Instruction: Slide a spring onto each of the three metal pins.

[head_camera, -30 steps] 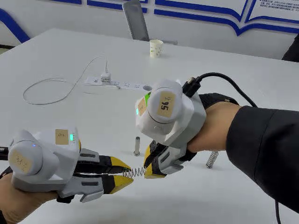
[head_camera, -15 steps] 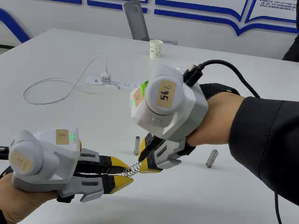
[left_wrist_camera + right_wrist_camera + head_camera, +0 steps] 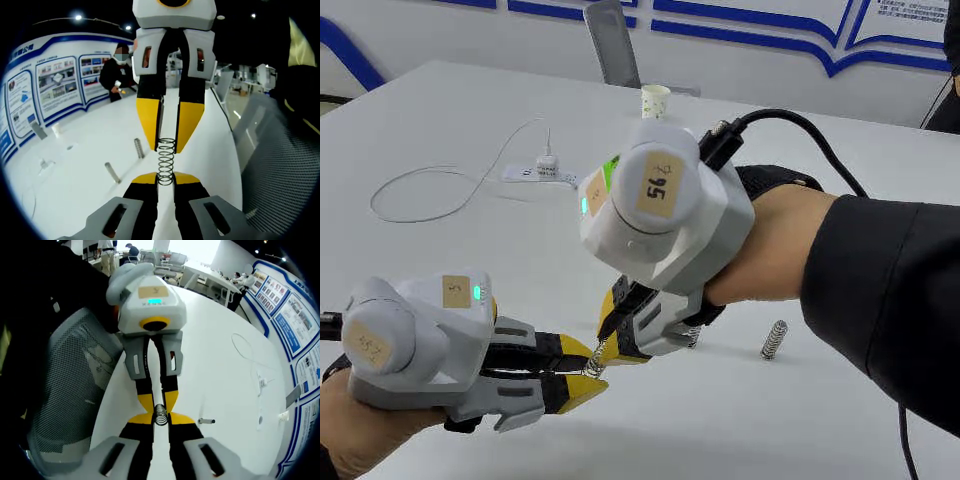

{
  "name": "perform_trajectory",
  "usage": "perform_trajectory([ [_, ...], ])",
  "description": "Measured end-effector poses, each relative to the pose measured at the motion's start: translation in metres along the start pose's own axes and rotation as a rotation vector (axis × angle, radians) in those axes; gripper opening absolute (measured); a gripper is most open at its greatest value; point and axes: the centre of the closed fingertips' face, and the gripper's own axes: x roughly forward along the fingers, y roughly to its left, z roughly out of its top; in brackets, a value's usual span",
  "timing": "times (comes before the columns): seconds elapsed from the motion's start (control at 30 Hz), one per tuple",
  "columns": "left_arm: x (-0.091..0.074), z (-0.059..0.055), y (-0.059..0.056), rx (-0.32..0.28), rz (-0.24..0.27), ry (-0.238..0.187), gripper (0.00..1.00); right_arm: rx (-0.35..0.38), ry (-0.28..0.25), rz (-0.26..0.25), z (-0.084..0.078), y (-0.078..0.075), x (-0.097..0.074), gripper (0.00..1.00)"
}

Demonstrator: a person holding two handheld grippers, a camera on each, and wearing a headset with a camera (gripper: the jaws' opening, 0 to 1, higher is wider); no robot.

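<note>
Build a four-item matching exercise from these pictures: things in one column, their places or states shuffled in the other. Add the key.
Things
1. gripped spring
2. loose spring
3. paper cup
4. power strip

Places or states
A. far across the table
B. alone on the table, free of both grippers
C. has a white plug and cord in it
D. held at its ends by the jaws of the left gripper and the right gripper

Pairs: 1-D, 2-B, 3-A, 4-C

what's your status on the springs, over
Left tool and right tool each shut on one end of a spring. A pin nearby, bare. Spare spring loose on table, nothing blocking.
</note>
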Motion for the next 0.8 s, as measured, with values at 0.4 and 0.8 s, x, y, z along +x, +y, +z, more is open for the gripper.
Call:
perform_trajectory([
  [0.4, -0.0004, 0.0026, 0.0009, -0.007, 0.0, -0.023, 0.1, 0.053, -0.018, 0.019, -0.0075, -0.0028, 0.004, 0.15],
  [0.8, -0.0005, 0.0087, 0.0024, -0.009, 0.004, -0.053, 0.1, 0.097, -0.049, 0.034, -0.0067, -0.0025, 0.008, 0.13],
])
